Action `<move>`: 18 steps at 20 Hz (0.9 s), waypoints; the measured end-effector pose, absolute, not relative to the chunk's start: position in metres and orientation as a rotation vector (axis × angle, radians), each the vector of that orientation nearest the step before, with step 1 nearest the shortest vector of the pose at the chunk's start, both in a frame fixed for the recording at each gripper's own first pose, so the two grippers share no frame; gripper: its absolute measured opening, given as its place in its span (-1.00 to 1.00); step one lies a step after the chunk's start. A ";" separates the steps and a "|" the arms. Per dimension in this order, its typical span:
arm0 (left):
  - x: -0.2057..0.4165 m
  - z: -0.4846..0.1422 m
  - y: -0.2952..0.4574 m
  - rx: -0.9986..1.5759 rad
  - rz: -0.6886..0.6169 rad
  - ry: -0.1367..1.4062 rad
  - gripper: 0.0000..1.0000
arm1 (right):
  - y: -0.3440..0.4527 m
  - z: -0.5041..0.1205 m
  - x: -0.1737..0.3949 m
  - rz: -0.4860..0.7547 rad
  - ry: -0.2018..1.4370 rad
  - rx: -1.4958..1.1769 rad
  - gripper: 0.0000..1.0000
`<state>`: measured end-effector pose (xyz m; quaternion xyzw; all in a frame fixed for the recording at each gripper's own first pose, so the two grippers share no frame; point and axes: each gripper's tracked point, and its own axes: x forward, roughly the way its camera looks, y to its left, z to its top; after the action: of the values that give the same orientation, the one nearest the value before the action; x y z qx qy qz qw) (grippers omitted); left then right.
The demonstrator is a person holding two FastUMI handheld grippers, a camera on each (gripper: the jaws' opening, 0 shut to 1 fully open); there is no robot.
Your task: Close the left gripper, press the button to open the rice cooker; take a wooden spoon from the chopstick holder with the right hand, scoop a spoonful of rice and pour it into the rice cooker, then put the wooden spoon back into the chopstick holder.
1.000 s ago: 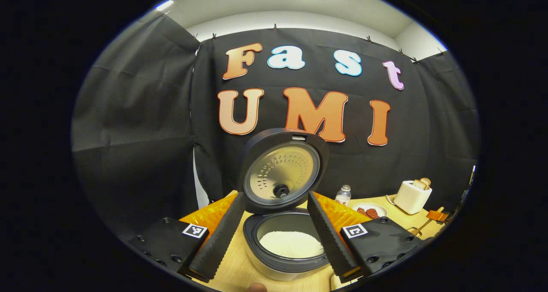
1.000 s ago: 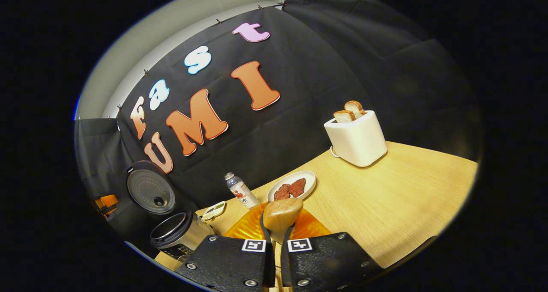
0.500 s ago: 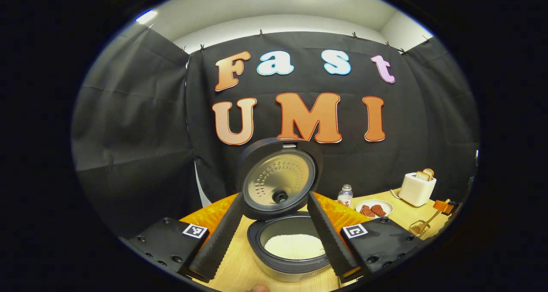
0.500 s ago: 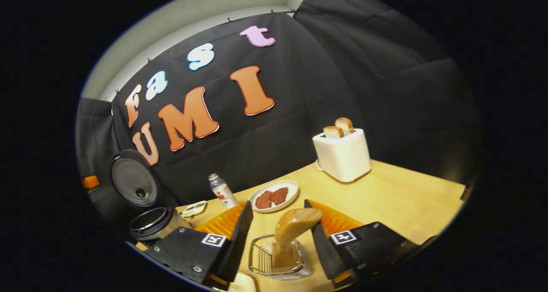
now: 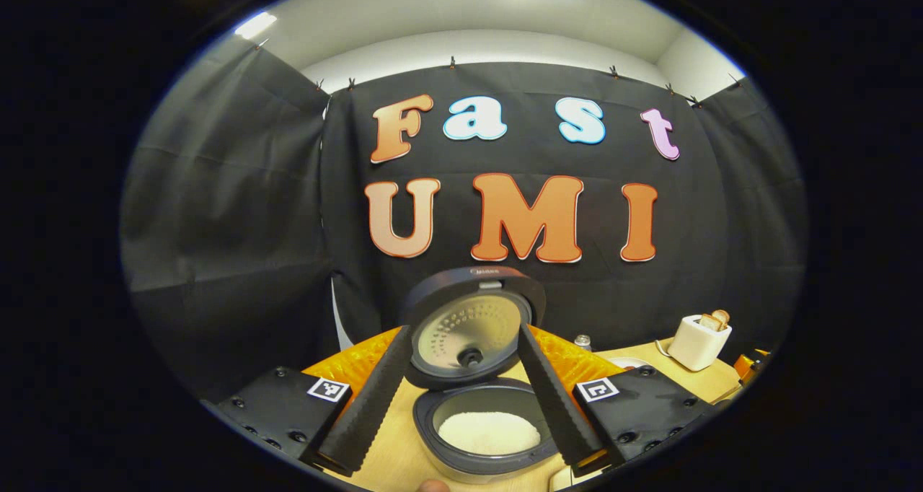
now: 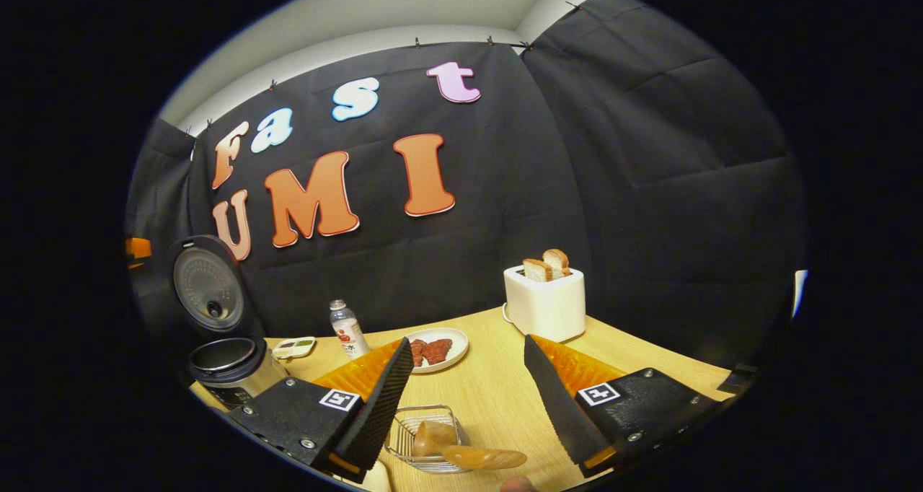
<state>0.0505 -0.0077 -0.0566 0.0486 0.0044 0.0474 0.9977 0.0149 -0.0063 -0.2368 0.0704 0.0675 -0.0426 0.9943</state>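
Observation:
In the left gripper view the rice cooker (image 5: 482,449) stands with its lid (image 5: 469,327) raised, and white rice (image 5: 489,432) lies in its pot. My left gripper (image 5: 465,398) is open, its fingers on either side of the cooker and apart from it. In the right gripper view my right gripper (image 6: 469,398) is open and holds nothing. Below it the wire chopstick holder (image 6: 425,440) stands on the table, with the wooden spoon (image 6: 472,456) resting in it, bowl end leaning over the rim. The rice cooker (image 6: 223,362) is at the far left.
On the wooden table (image 6: 505,376) stand a white toaster (image 6: 544,301) with bread, a plate of red meat (image 6: 435,349), a small bottle (image 6: 347,330) and a small flat device (image 6: 293,347). The toaster (image 5: 697,339) is at the right in the left gripper view.
My right gripper opened and let go of the wooden spoon, which now rests in the chopstick holder; the gripper then drew back and up. My left gripper backed away from the cooker a little.

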 end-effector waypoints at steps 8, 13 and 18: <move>0.133 0.023 -0.008 0.139 0.117 -0.027 0.93 | 0.010 -0.228 0.008 -0.034 0.113 0.164 0.89; 0.201 0.012 0.002 0.212 0.170 0.044 0.95 | 0.006 -0.230 0.011 -0.039 0.112 0.173 0.89; 0.244 -0.029 0.008 0.193 0.170 0.117 1.00 | 0.002 -0.246 0.017 -0.047 0.143 0.170 0.89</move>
<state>0.2442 0.0082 -0.0286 0.0961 0.0584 0.0850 0.9900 0.0173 0.0023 -0.2458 0.0849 0.0712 -0.0236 0.9936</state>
